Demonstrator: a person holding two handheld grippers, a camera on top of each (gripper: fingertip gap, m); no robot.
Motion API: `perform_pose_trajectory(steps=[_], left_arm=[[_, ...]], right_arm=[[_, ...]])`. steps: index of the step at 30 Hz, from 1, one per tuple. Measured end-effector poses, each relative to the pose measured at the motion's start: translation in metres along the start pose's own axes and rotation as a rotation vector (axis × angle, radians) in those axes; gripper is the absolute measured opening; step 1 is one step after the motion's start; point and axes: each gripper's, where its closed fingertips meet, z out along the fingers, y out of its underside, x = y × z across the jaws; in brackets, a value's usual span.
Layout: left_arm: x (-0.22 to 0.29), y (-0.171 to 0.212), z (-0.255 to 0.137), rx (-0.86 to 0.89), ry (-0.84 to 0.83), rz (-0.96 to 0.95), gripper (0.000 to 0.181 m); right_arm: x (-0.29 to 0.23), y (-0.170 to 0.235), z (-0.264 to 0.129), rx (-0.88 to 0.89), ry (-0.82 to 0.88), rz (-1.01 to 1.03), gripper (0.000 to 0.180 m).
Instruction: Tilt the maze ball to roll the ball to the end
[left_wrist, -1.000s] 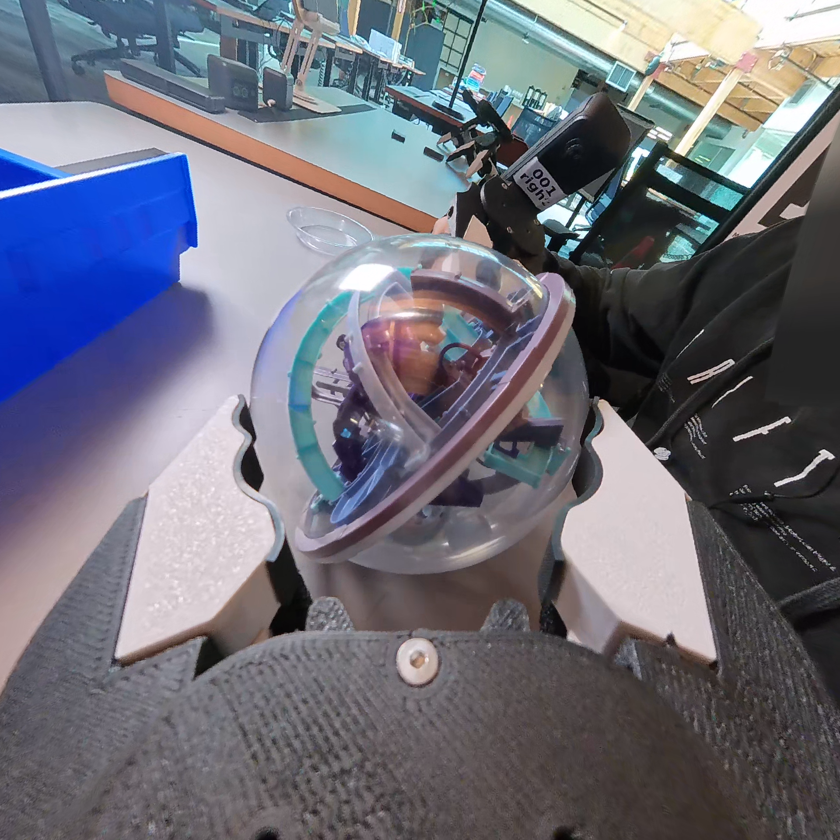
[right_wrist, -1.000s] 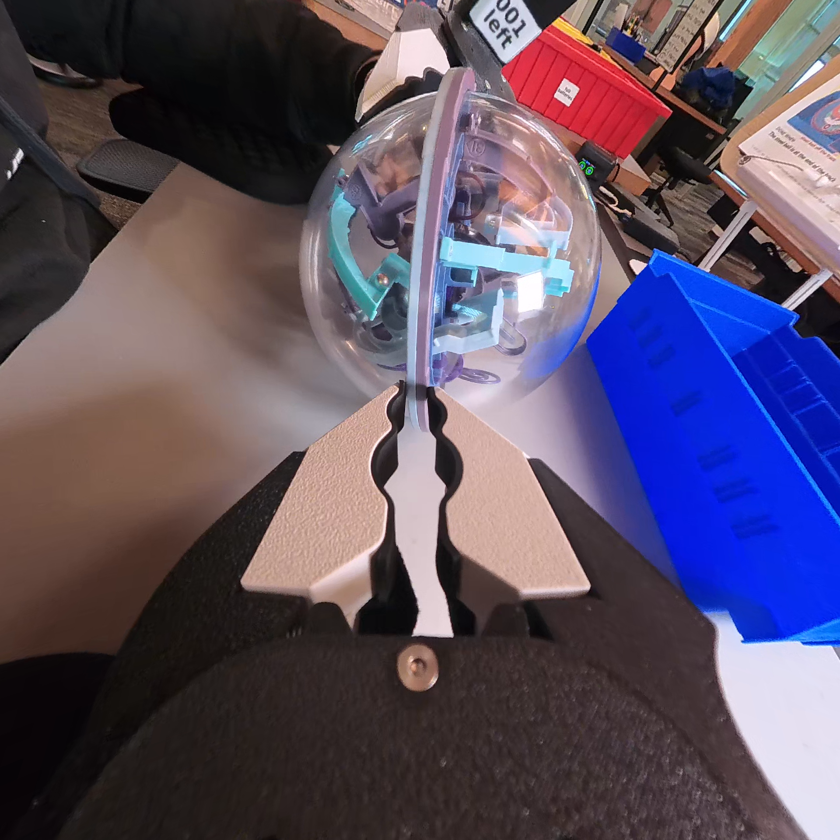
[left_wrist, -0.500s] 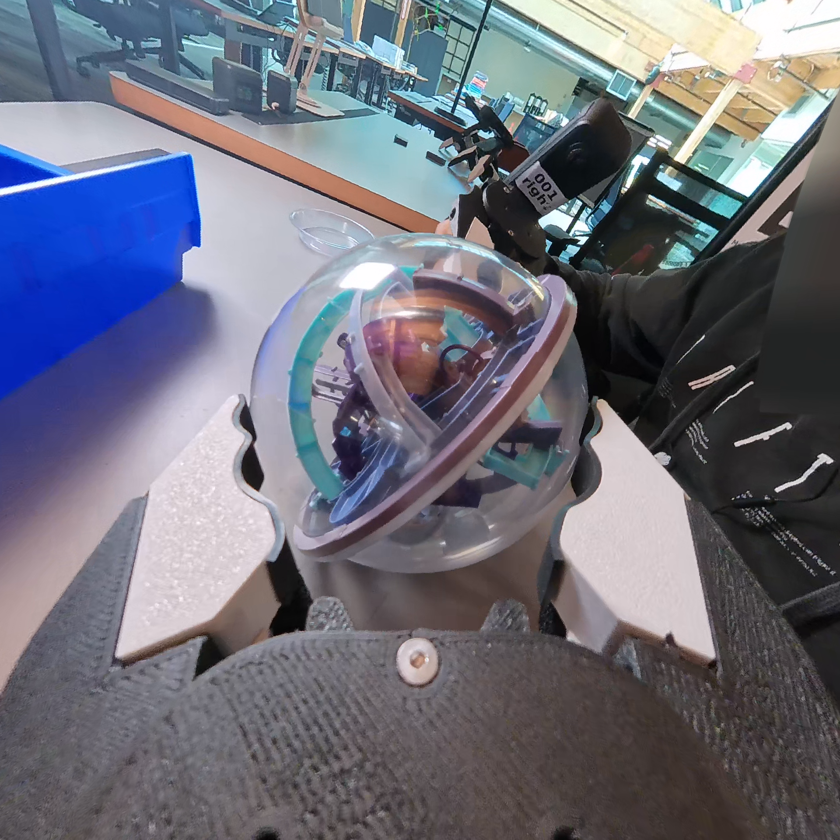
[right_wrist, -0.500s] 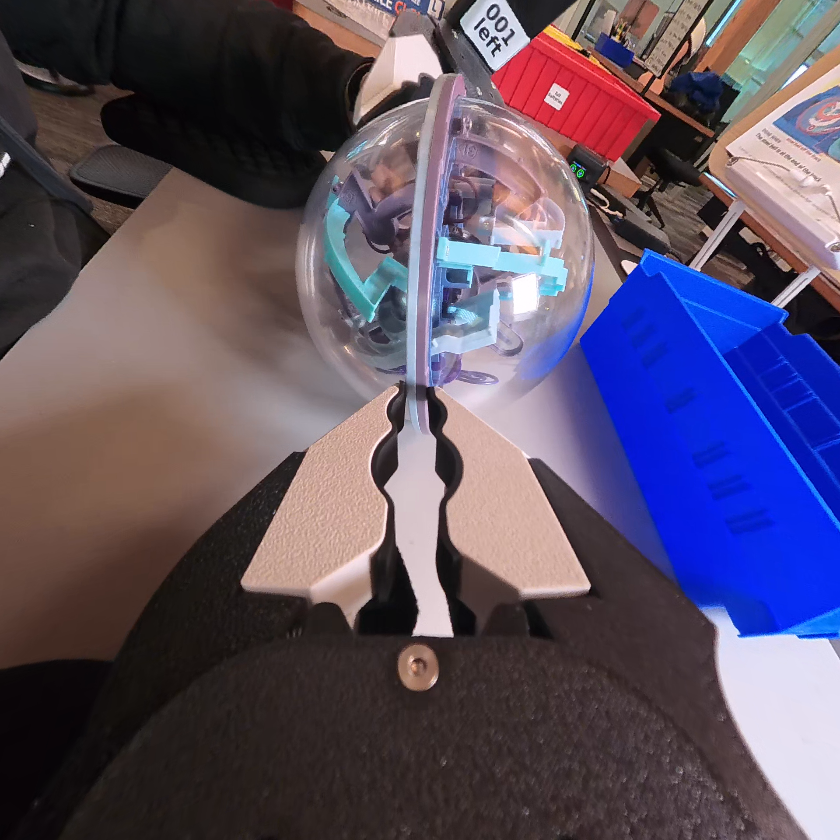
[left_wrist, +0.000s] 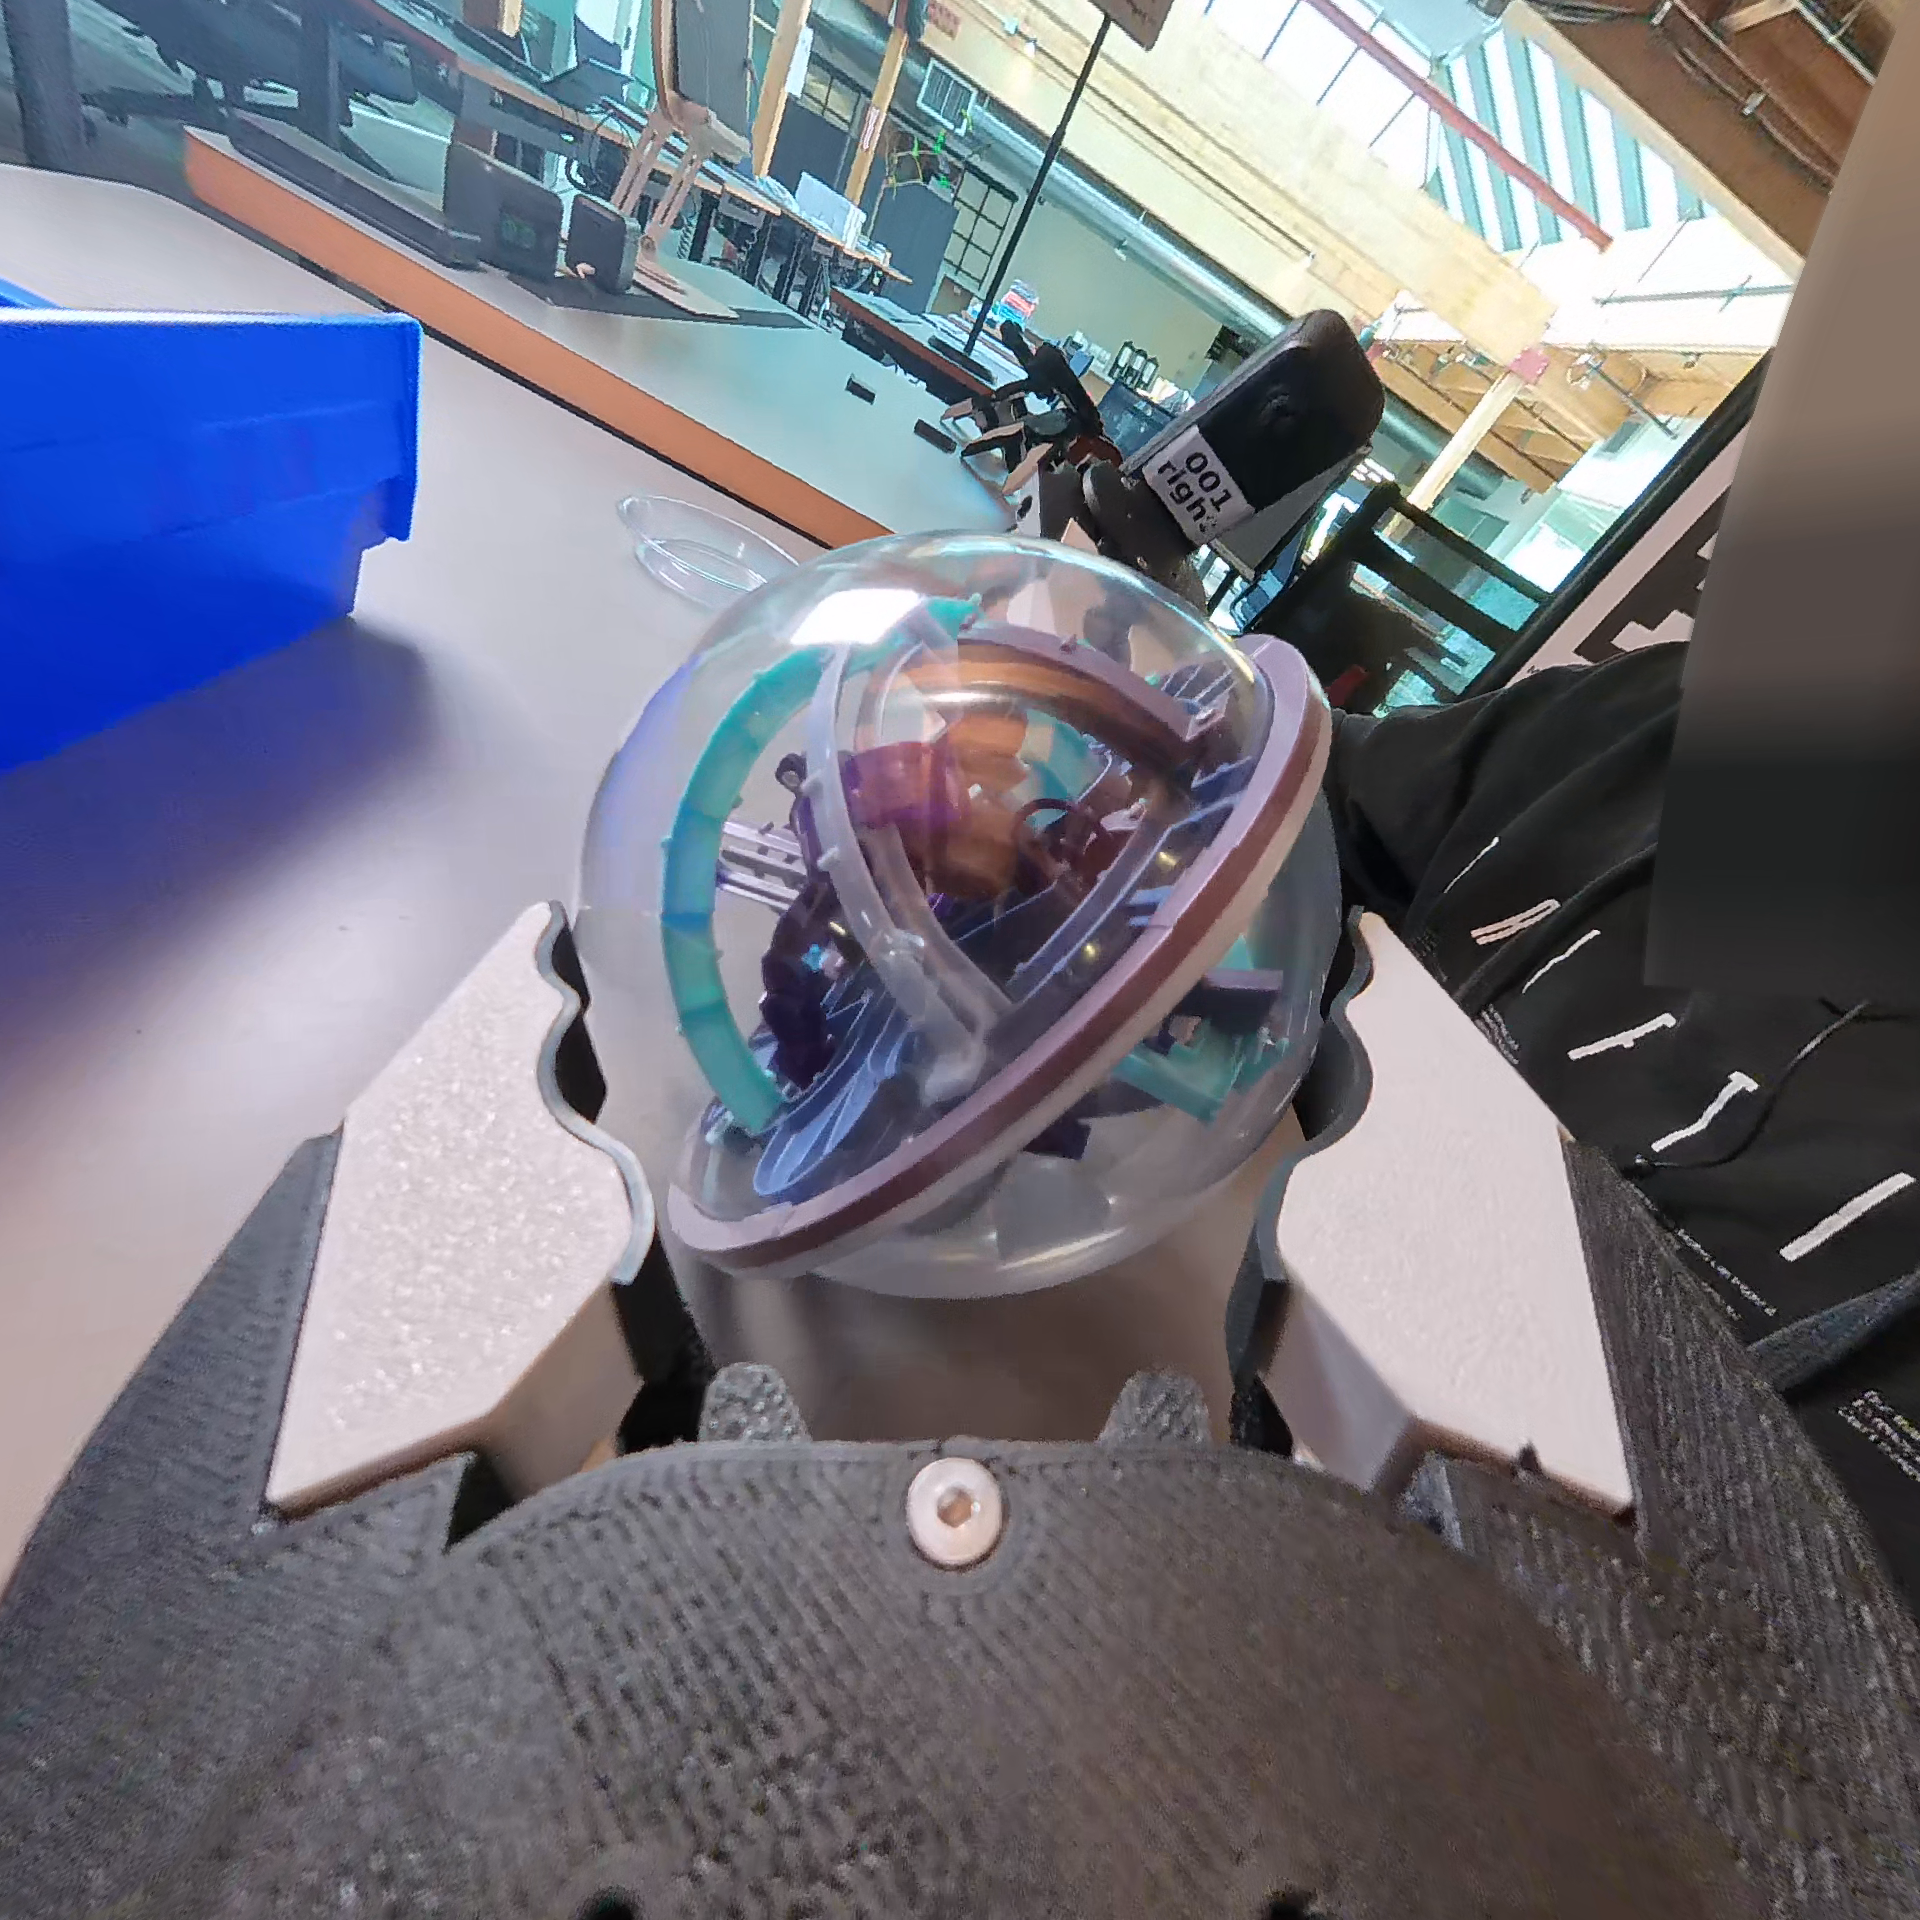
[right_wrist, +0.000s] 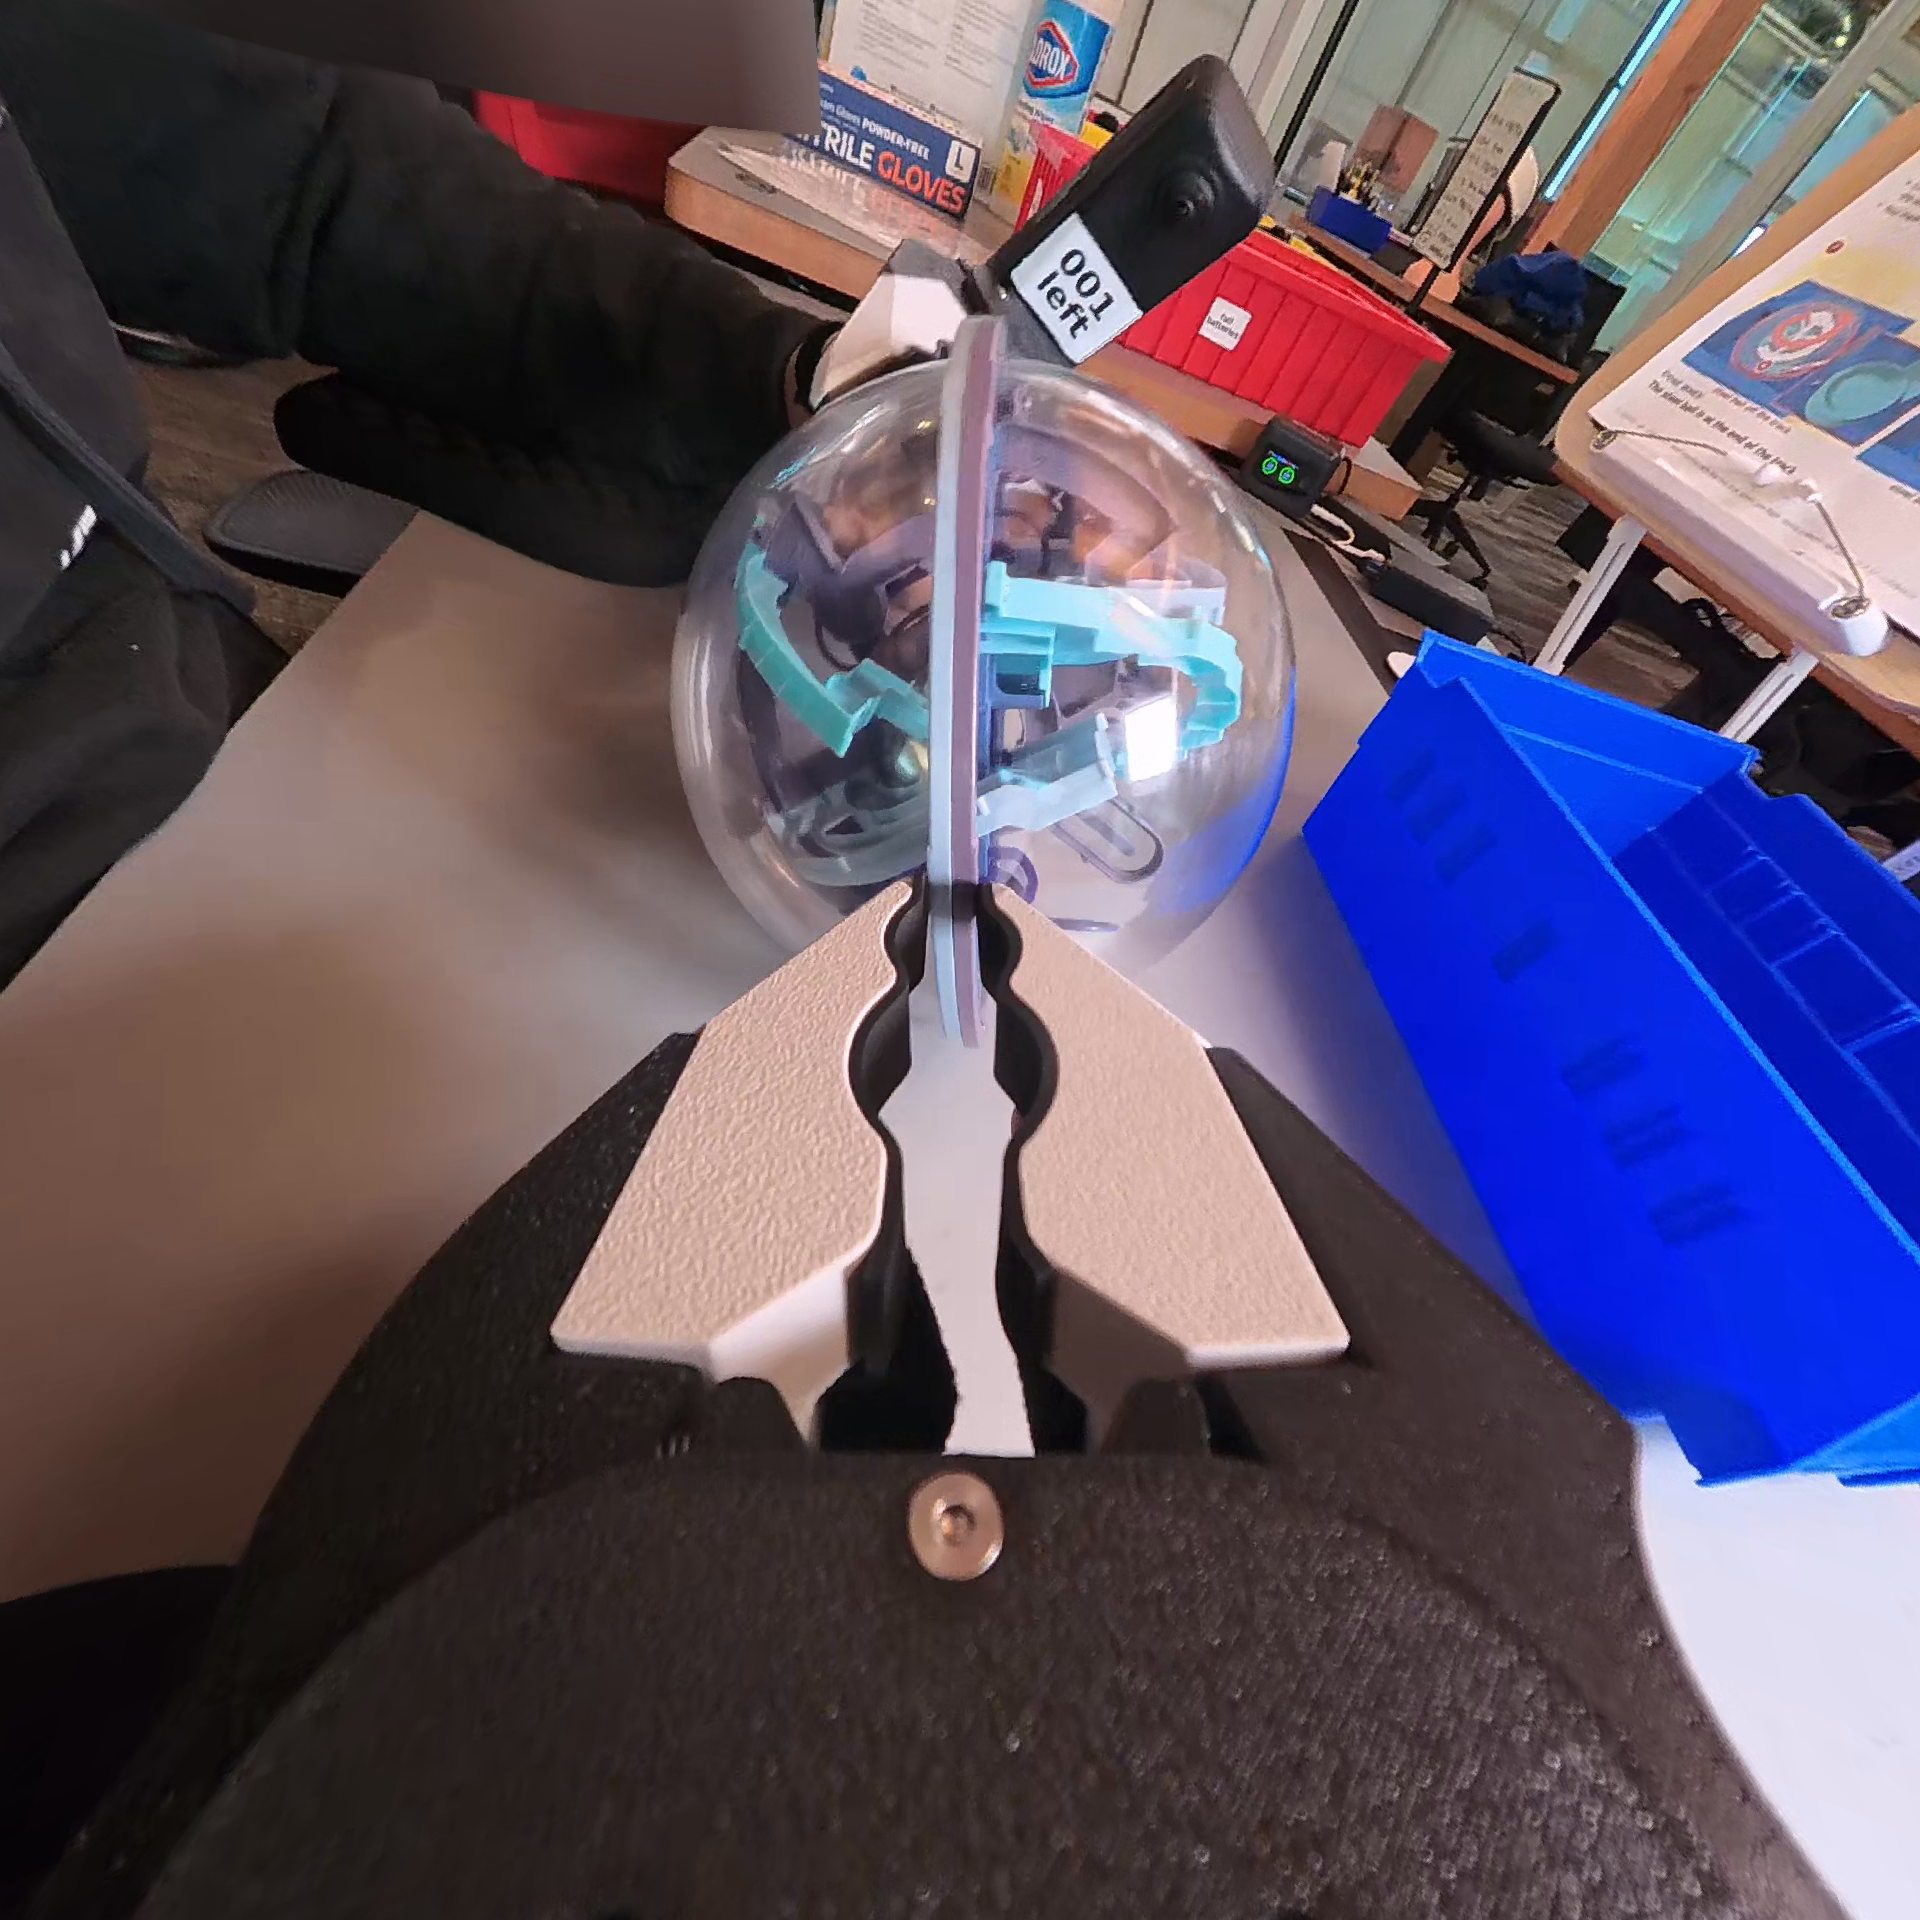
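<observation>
Maze ball (left_wrist: 961, 914): clear, rigid, likely light and slippery sphere above the table (left_wrist: 260, 883); its purple equatorial flange offers the surest hold. Right gripper (right_wrist: 951, 935) is clamped on that flange at 6 o'clock. Left gripper (left_wrist: 956, 1039) spans the globe, pads at 9 and 3 o'clock, apparently gripping. Blue bin (right_wrist: 1662, 987) lies nearby at 3 o'clock.

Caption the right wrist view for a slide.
Right claw pinches the purple rim of the clear plastic maze ball beside a blue plastic bin.
</observation>
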Motion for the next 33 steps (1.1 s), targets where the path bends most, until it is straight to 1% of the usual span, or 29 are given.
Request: perform_pose_trajectory(steps=[4,9,15,19,22,28,31,33], left_arm=[[0.000,0.002,-0.001,-0.034,-0.036,0.052,0.135],[0.008,-0.013,0.000,-0.029,-0.073,0.145,0.131],[0.015,-0.013,0.017,-0.174,-0.108,0.356,0.138],[0.014,-0.007,0.028,-0.265,-0.104,0.409,0.143],[0.009,-0.009,0.029,-0.264,-0.108,0.370,0.142],[-0.001,-0.024,0.020,-0.132,-0.089,0.171,0.133],[-0.006,-0.028,0.018,-0.091,-0.090,0.116,0.131],[-0.007,-0.029,0.017,-0.079,-0.083,0.108,0.131]], right_arm=[[0.003,-0.005,-0.003,0.006,0.006,0.010,0.007],[0.003,-0.012,-0.004,-0.052,0.004,0.012,0.007],[0.005,-0.019,0.000,-0.097,-0.002,0.014,0.007],[0.009,-0.028,0.000,-0.110,-0.016,0.027,0.007],[0.017,-0.035,0.001,-0.105,-0.003,0.058,0.008],[0.033,-0.042,0.008,-0.058,0.033,0.111,0.008],[0.040,-0.043,0.009,-0.017,0.062,0.118,0.009],[0.040,-0.043,0.009,0.009,0.069,0.103,0.014]])
